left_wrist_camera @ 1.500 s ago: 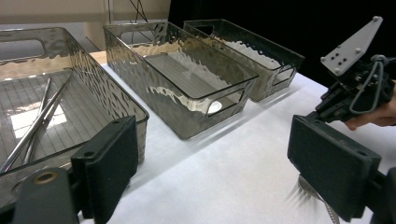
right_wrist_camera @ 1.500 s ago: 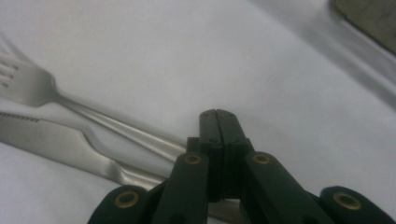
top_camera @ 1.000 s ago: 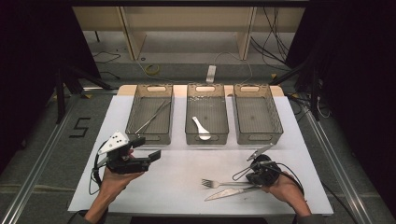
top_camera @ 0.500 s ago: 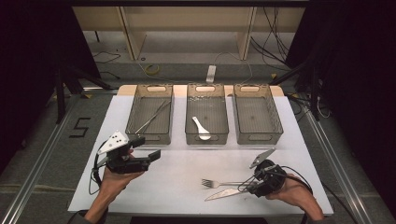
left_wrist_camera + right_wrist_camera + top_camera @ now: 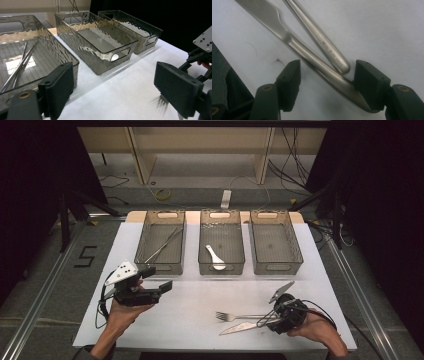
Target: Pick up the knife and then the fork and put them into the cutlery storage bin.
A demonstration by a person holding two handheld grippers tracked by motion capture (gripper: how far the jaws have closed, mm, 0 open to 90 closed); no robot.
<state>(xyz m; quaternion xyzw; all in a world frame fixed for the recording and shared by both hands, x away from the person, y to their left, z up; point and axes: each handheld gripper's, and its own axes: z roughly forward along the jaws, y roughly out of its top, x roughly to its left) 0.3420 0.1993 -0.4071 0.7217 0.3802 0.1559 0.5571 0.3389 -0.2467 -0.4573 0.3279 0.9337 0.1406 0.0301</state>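
A steel fork [image 5: 235, 316] and a steel knife [image 5: 242, 327] lie side by side on the white table near its front edge. My right gripper [image 5: 267, 320] sits low over their handle ends. Its jaws have just been opening. In the right gripper view the knife handle [image 5: 294, 47] and the tip of the fork handle [image 5: 327, 50] lie between the spread pads of the right gripper [image 5: 328, 82], and the left pad stands clear of both. My left gripper [image 5: 159, 277] hovers open at the left, in front of the left bin, with nothing between its pads [image 5: 60, 87].
Three clear bins stand in a row at the back. The left bin [image 5: 141, 240] holds thin metal chopsticks [image 5: 162, 245], the middle bin [image 5: 201, 242] a white spoon [image 5: 215, 257], and the right bin [image 5: 252, 240] nothing. Bare white table lies between my hands.
My right gripper has shifted slightly toward the front right edge over the handle ends. The left hand has not moved.
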